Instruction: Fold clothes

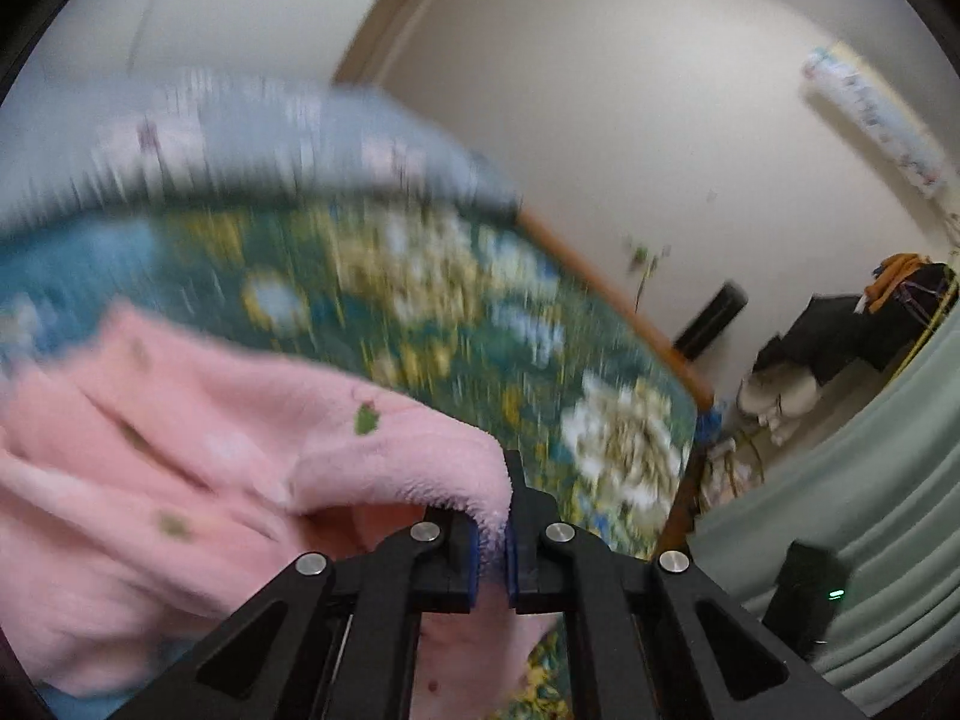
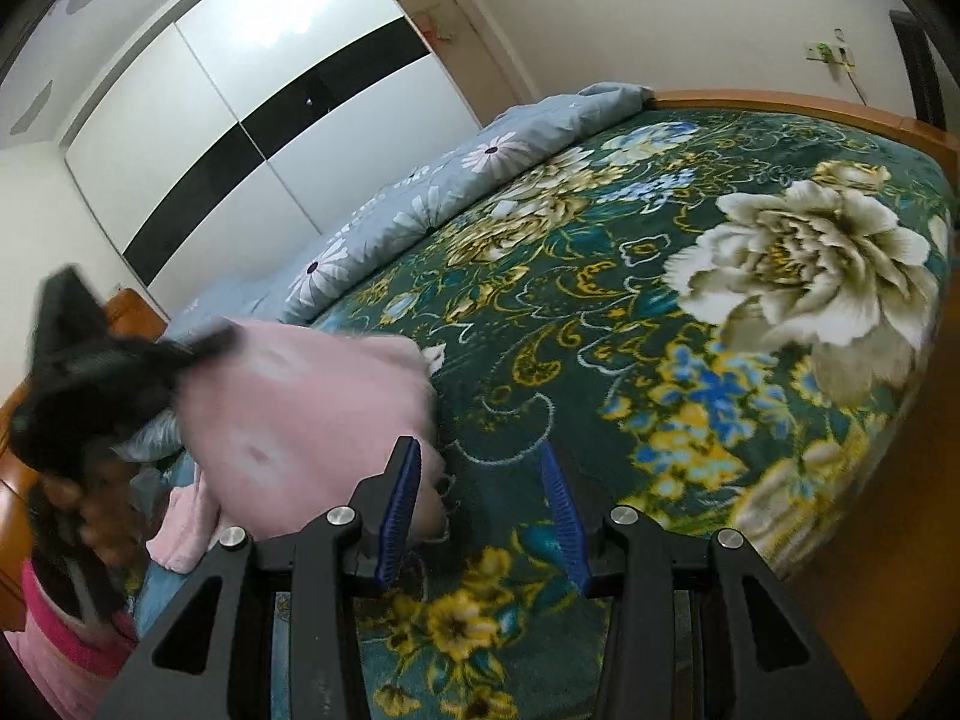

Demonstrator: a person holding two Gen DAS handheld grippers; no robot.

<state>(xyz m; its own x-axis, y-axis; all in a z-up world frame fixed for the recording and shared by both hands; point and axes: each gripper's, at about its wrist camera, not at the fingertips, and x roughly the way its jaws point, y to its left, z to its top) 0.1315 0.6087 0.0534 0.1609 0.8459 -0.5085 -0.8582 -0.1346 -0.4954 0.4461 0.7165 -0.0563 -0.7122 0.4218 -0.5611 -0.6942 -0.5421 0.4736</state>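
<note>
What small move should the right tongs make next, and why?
Probably reach left and close on a free edge of the pink fleece garment. The right tongs are open and empty above the floral blanket, while the left tongs already pinch one edge.

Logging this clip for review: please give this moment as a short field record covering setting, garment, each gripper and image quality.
setting: bed with a dark green floral plush blanket; grey-blue daisy-print quilt along its far side
garment: fluffy pink fleece garment, bunched up, partly on the blanket
left gripper: jaws shut on a fold of the pink garment's edge
right gripper: jaws open, empty, above the blanket beside the garment
background: white wardrobe with black band
image quality: left wrist view heavily motion-blurred
</note>
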